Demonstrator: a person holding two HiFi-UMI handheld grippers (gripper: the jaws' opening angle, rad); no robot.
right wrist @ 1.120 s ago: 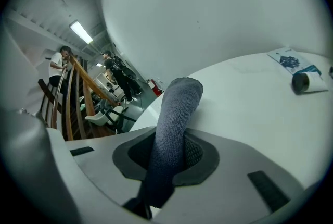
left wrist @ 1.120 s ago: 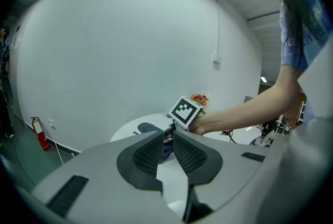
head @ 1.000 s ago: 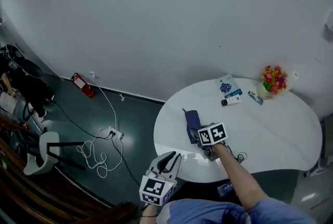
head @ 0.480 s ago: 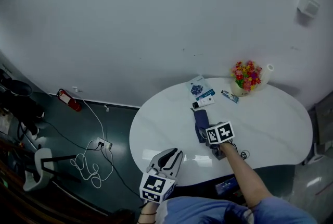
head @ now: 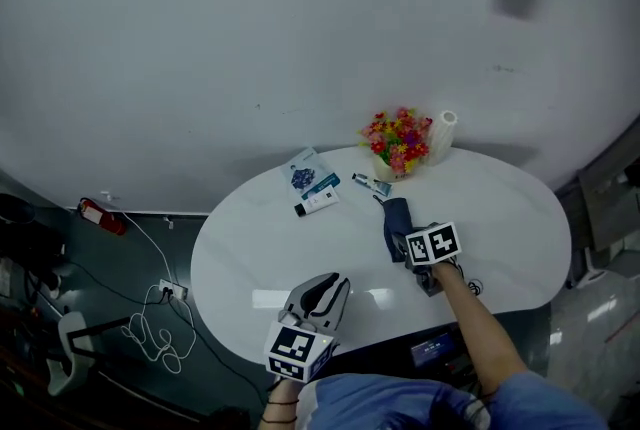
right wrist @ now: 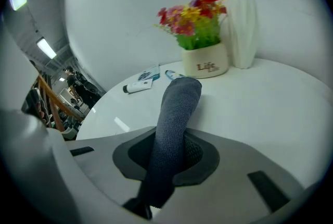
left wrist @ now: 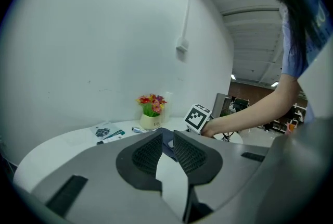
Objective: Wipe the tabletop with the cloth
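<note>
A dark blue cloth [head: 396, 218] lies stretched on the white oval tabletop [head: 260, 258], its far end close to the flower pot. My right gripper [head: 410, 240] is shut on the near end of the cloth [right wrist: 177, 108], which runs out between the jaws onto the table in the right gripper view [right wrist: 174, 139]. My left gripper [head: 322, 286] hovers over the table's front edge, apart from the cloth. In the left gripper view [left wrist: 167, 137] its jaws stand together with only a thin slit and nothing between them.
A pot of colourful flowers [head: 398, 140] and a white paper roll [head: 441, 136] stand at the table's far side. A white tube [head: 316, 203], a booklet [head: 305, 173] and a small packet [head: 370, 185] lie left of the cloth. Cables [head: 150, 328] lie on the floor.
My right gripper has dragged the cloth to the right across the table, from left of the tube to close by the flowers. The left gripper stays at the front edge.
</note>
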